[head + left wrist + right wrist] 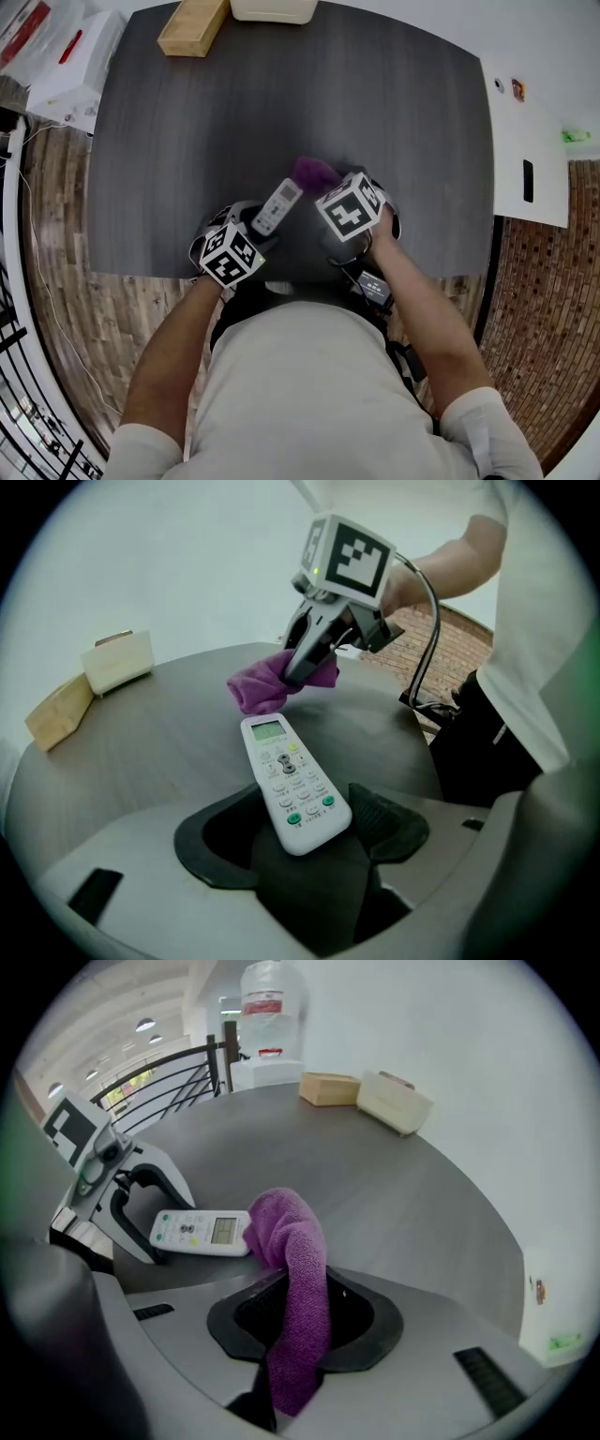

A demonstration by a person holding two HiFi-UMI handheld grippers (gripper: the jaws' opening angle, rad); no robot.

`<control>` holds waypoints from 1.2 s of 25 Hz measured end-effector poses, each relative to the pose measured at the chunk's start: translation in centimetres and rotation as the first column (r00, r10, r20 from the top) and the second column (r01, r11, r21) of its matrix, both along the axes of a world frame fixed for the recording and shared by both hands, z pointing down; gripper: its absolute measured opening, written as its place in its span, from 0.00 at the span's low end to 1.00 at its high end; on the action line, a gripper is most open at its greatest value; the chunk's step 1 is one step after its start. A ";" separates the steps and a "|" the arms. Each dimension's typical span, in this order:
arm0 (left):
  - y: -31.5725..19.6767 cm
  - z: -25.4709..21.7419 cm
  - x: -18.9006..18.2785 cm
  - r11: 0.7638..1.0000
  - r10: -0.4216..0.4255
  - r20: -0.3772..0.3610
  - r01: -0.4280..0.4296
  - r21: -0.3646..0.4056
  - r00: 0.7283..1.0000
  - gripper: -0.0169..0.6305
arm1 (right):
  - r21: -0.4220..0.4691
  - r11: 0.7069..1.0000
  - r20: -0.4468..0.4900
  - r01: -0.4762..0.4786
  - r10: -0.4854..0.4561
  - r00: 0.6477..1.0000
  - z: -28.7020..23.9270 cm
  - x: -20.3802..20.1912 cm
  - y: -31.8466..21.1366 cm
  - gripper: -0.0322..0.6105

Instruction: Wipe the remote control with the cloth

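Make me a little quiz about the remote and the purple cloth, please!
1. Pick one: the cloth is A green, B purple, C yellow.
2. Fill in: the end of the remote control nearest the cloth has a small ____.
3. True or false: the right gripper holds the remote control.

Key
1. B.
2. Screen.
3. False. The left gripper holds the remote control, and the right gripper holds the cloth.
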State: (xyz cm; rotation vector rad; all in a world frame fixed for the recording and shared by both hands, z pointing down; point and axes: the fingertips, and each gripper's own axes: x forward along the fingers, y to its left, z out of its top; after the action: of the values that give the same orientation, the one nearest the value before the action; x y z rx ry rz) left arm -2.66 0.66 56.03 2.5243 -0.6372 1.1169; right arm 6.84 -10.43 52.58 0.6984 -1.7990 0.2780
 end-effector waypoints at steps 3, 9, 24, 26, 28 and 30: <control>0.0 0.0 0.1 1.000 -0.008 -0.005 0.008 -0.005 1.000 0.48 | 0.022 0.999 0.107 -0.044 0.042 0.993 -2.3 -0.5 0.9 0.19; 0.0 0.0 -0.1 0.999 -0.042 -0.028 0.042 -0.012 0.999 0.48 | -0.150 0.977 0.411 0.154 -0.080 0.908 -5.8 -8.0 8.6 0.19; -0.4 0.0 -0.1 0.999 -0.050 0.003 0.050 -0.003 0.999 0.44 | -0.281 0.959 0.238 0.027 0.042 0.970 0.6 -7.1 5.9 0.19; -0.6 -0.1 -0.4 0.997 -0.075 -0.023 0.075 -0.020 0.997 0.40 | -0.310 0.951 0.274 -0.002 0.092 0.957 0.2 -7.1 5.7 0.19; -0.7 -0.3 -0.4 0.994 -0.098 -0.053 0.096 -0.050 0.994 0.40 | -0.333 0.943 0.335 -0.022 0.140 0.932 -0.6 -7.3 5.7 0.19; -0.8 -0.7 -0.5 0.988 -0.134 -0.094 0.126 -0.090 0.986 0.40 | -0.333 0.941 0.400 -0.055 0.194 0.896 -1.9 -7.0 5.6 0.19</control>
State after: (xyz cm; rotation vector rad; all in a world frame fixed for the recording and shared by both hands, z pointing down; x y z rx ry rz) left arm -3.17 -0.13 55.37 2.4122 -0.7018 0.9455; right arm -0.13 -4.80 50.70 0.5521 -2.0602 0.8448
